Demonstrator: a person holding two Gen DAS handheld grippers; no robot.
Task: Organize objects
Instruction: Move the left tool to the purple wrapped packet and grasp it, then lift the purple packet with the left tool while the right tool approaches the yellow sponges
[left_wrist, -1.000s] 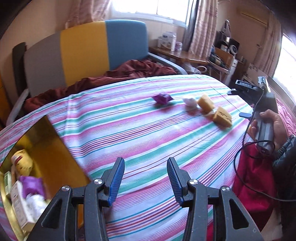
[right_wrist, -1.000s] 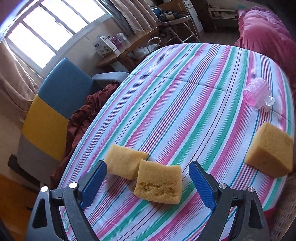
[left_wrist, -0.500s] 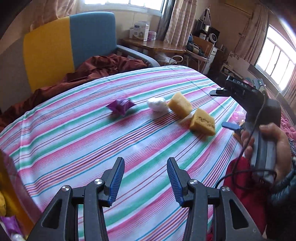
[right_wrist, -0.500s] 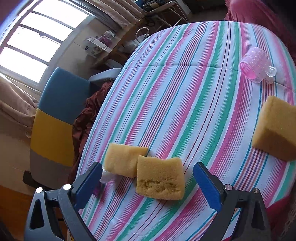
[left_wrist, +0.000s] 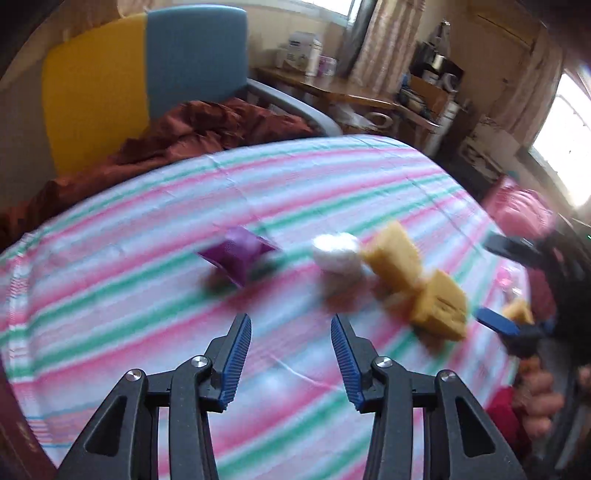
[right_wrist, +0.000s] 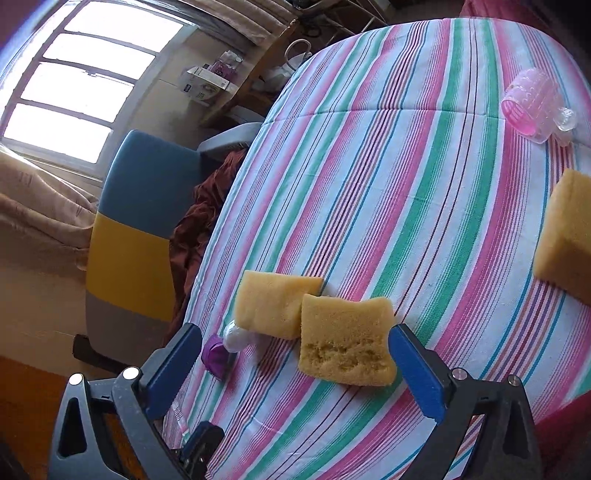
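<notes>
On the striped tablecloth (left_wrist: 147, 221) lie a purple packet (left_wrist: 238, 256), a white ball (left_wrist: 338, 254) and two yellow sponges (left_wrist: 393, 254) (left_wrist: 441, 308). My left gripper (left_wrist: 291, 332) is open and empty, hovering just short of the purple packet and white ball. My right gripper (right_wrist: 295, 354) is open wide, straddling the near sponge (right_wrist: 345, 341), with the second sponge (right_wrist: 275, 302) beside it. The purple packet (right_wrist: 216, 356) and white ball (right_wrist: 236, 336) sit by its left finger. The right gripper also shows at the right edge of the left wrist view (left_wrist: 517, 288).
A third sponge (right_wrist: 567, 240) and a pink plastic cup (right_wrist: 528, 105) lie further along the table (right_wrist: 406, 147). A blue, yellow and grey chair (left_wrist: 147, 74) with a dark red cloth (left_wrist: 207, 125) stands behind the table. A cluttered desk (left_wrist: 351, 96) is at the back.
My left gripper has swung right and forward, closer to the purple packet and white ball; the yellow box has left its view. My right gripper has moved down over the near sponge.
</notes>
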